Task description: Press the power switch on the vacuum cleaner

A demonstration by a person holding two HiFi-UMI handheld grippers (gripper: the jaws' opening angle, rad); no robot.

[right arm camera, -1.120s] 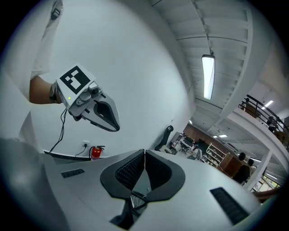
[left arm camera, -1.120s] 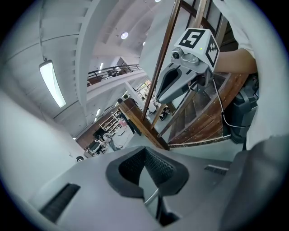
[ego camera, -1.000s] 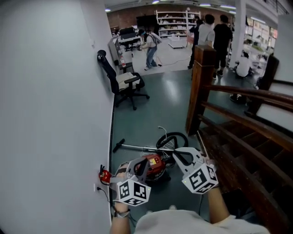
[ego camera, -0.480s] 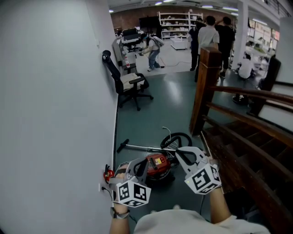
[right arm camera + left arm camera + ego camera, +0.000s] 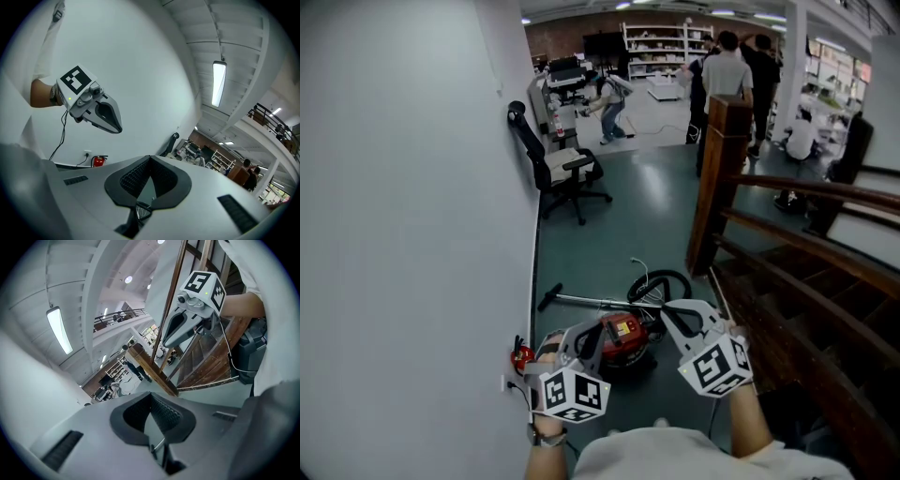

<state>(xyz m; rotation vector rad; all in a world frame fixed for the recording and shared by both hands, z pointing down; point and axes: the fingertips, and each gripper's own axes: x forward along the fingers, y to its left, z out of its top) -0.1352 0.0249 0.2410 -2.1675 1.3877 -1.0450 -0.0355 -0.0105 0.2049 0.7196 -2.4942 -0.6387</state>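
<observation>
– Red canister vacuum cleaner [image 5: 621, 337] on the dark floor [image 5: 619, 234], close to the white wall [image 5: 412, 234], with its hose [image 5: 659, 274] looped behind it and the wand [image 5: 581, 301] lying toward the wall. Where do we stand with its power switch?

– We can't make the switch out. It's too small in the head view, and the left gripper [image 5: 586, 330] covers part of the canister's near side. Neither gripper view shows the vacuum at all.

– And our fingers?

– Both pairs are closed tip to tip with nothing between them. We read that along the left gripper's own jaws, and the same along those of the right gripper [image 5: 667, 309]. Closed tips would suit poking a button.

– Is either one touching the vacuum?

– Not that we can tell. Both are held out ahead of us above the canister, the left over its near left side and the right nearer the hose.

– So pressed or not?

– We see no lamp and no sign of it running. The scene fits two stages: closed tips heading down to the switch, or tips lifted away after a press. We'd judge only that no contact shows now.
</observation>
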